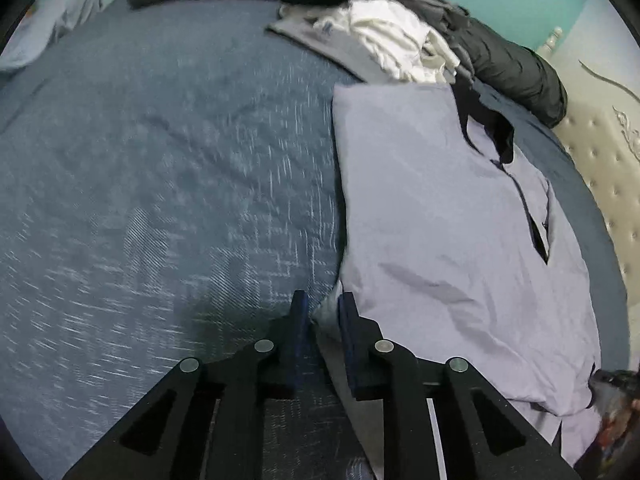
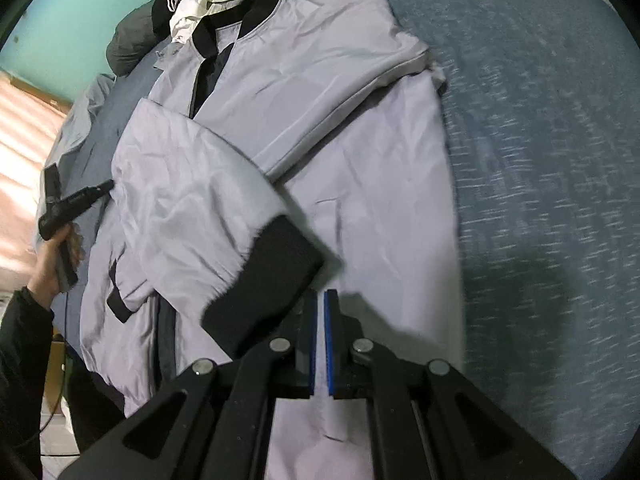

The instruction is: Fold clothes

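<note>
1. A pale lavender jacket with black collar and cuffs lies spread on the blue bedspread, filling the middle and the 9 o'clock half of the right wrist view.
2. Both sleeves are folded in across its front; one black cuff rests on the body just at 10 o'clock of the right tool.
3. The right tool hovers over the jacket's lower part with its blue-padded jaws nearly together, a thin gap between them and nothing visibly pinched.
4. In the left wrist view the left tool sits at 6 o'clock, at the jacket's edge; its jaws stand a little apart with a fold of lavender cloth between them (whether the pads actually clamp it cannot be told).
5. The right wrist camera also shows that left tool at 9 o'clock, held in the person's left hand at the jacket's far side.
6. A heap of unfolded clothes, white, grey and black, lies at 12 o'clock beyond the jacket's collar.
7. A tufted cream headboard stands at 3 o'clock in the left wrist view.
</note>
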A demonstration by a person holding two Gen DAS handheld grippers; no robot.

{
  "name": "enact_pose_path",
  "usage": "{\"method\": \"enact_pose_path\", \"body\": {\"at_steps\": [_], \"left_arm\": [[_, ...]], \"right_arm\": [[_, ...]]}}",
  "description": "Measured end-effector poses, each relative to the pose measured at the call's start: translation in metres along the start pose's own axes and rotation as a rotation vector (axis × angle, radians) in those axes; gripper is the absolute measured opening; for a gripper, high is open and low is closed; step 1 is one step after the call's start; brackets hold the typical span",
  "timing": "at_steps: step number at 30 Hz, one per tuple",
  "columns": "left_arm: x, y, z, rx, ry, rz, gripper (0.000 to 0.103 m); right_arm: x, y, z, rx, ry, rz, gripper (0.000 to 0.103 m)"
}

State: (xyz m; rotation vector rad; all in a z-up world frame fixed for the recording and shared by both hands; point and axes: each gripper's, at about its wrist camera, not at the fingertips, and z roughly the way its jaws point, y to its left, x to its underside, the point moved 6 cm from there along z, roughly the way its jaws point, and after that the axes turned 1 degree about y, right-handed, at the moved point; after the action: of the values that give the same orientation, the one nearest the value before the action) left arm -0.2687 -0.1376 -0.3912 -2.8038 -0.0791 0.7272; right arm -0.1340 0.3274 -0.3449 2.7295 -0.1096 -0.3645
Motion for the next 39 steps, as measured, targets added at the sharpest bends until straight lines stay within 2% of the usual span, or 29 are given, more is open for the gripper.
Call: {"method": "enact_pose_path", "body": {"at_steps": [3, 6, 11, 14, 17, 20, 23, 24, 29, 32, 33, 34, 39], "left_arm": [[-0.003, -0.006, -0.017, -0.075, -0.038, 0.053, 0.020], [-0.003, -0.024, -0.023, -0.108, -0.038, 0.138, 0.021], [0.013, -0.063, -0.006, -0.049, 0.031, 0.240, 0.021], [0.022, -0.060, 0.016, -0.064, 0.088, 0.218, 0.021], [0.030, -0.053, 0.025, -0.051, 0.114, 0.186, 0.021], [0.035, -0.051, 0.009, -0.043, 0.111, 0.170, 0.023], [0.045, -0.049, -0.011, -0.030, 0.119, 0.161, 0.037], [0.051, -0.048, -0.019, -0.023, 0.127, 0.161, 0.039], [0.081, -0.046, -0.061, 0.008, 0.166, 0.161, 0.039], [0.107, -0.045, -0.086, 0.042, 0.201, 0.151, 0.039], [0.118, -0.045, -0.092, 0.060, 0.216, 0.140, 0.039], [0.126, -0.044, -0.097, 0.082, 0.231, 0.126, 0.040], [0.172, -0.040, -0.123, 0.139, 0.286, 0.079, 0.040]], "right_arm": [[-0.008, -0.001, -0.015, -0.028, -0.045, 0.002, 0.003], [-0.021, 0.014, -0.023, -0.085, -0.087, -0.016, 0.003], [-0.029, 0.046, 0.004, -0.126, -0.068, -0.056, 0.003], [-0.030, 0.057, 0.023, -0.116, -0.046, -0.080, 0.003], [-0.024, 0.051, 0.043, -0.079, -0.003, -0.091, 0.003], [-0.020, 0.045, 0.031, -0.073, -0.019, -0.086, 0.003], [-0.016, 0.039, 0.014, -0.071, -0.042, -0.079, 0.003], [-0.014, 0.037, 0.009, -0.071, -0.050, -0.076, 0.003], [-0.007, 0.027, -0.019, -0.067, -0.089, -0.064, 0.004], [0.009, 0.015, -0.035, -0.072, -0.093, -0.060, 0.015], [0.016, 0.010, -0.039, -0.072, -0.092, -0.055, 0.027], [0.023, 0.005, -0.043, -0.073, -0.090, -0.049, 0.033], [0.056, -0.012, -0.054, -0.067, -0.067, -0.011, 0.035]]}}
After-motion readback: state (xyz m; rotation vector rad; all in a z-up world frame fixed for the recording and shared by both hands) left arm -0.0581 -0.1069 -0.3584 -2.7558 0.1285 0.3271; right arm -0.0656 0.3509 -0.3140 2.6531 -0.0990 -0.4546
